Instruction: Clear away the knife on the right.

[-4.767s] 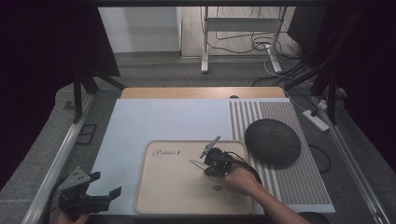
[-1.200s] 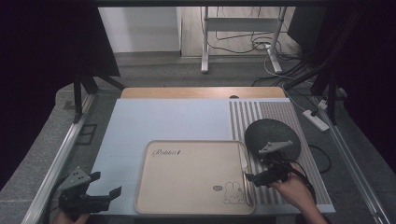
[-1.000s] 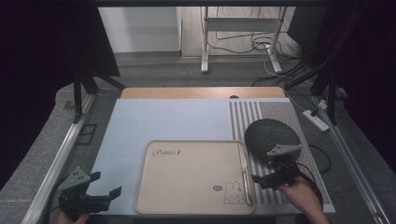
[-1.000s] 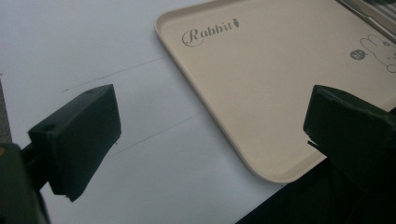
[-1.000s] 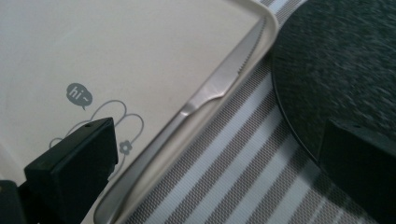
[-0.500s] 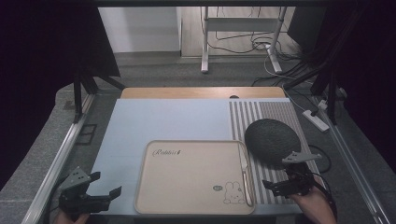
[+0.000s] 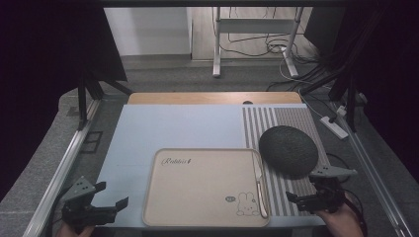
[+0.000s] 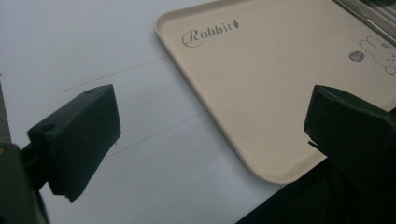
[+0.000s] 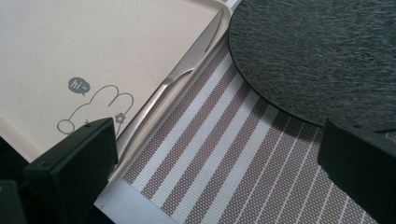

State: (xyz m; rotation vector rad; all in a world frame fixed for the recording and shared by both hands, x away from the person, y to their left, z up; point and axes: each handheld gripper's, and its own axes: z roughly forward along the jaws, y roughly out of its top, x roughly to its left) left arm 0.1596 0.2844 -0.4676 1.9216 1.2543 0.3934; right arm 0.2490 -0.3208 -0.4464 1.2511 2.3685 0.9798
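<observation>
Knife (image 7: 258,181) lies along the beige tray's (image 7: 197,197) right rim; both grippers, right (image 7: 316,200) and left (image 7: 101,206), spread empty.

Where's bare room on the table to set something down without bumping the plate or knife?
Most of the beige tray is bare; the knife lies along its right rim. The pale blue surface beyond and left of the tray is free. It is crowded on the striped mat, where the dark plate sits close to the right gripper.
</observation>
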